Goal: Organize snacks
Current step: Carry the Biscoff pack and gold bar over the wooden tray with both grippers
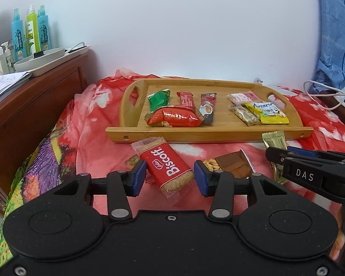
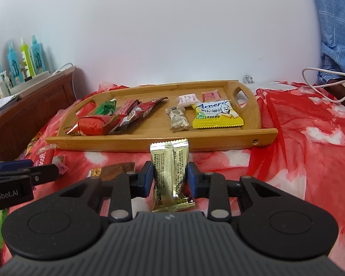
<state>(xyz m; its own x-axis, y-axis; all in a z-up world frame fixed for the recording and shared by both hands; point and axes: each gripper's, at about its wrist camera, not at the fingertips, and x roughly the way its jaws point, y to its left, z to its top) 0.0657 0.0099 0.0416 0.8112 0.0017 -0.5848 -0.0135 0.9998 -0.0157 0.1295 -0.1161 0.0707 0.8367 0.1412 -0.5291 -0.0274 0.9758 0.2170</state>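
Snacks are lying partly on the red floral blanket [image 2: 299, 142] and partly in the wooden tray [image 1: 209, 134] beyond it. Nearest, the left gripper [image 1: 170, 174] is straddling a red Biscoff packet [image 1: 166, 169] that is lying flat on the blanket; its blue pads [image 1: 138, 174] are standing wide, clear of the wrapper on both sides. Just to its right, a brown peanut-bar wrapper [image 1: 230, 164] is resting on the blanket. The right gripper [image 2: 170, 177] is sitting narrow around a gold sachet [image 2: 169, 172], both pads pressing against its sides, the sachet's far end reaching toward the tray's front rail. Farther on, the tray is carrying two groups: a green packet [image 1: 159, 99], a red foil pack [image 1: 174, 116], a red bar [image 1: 186, 99] and a coffee stick [image 1: 207, 110] on the left, and a yellow packet [image 2: 216, 115], a clear nut pack [image 2: 178, 119] and pale pink sachets [image 2: 187, 99] on the right. Beyond, spray bottles [image 1: 30, 32] are standing on a wooden cabinet [image 1: 34, 105] at the left.
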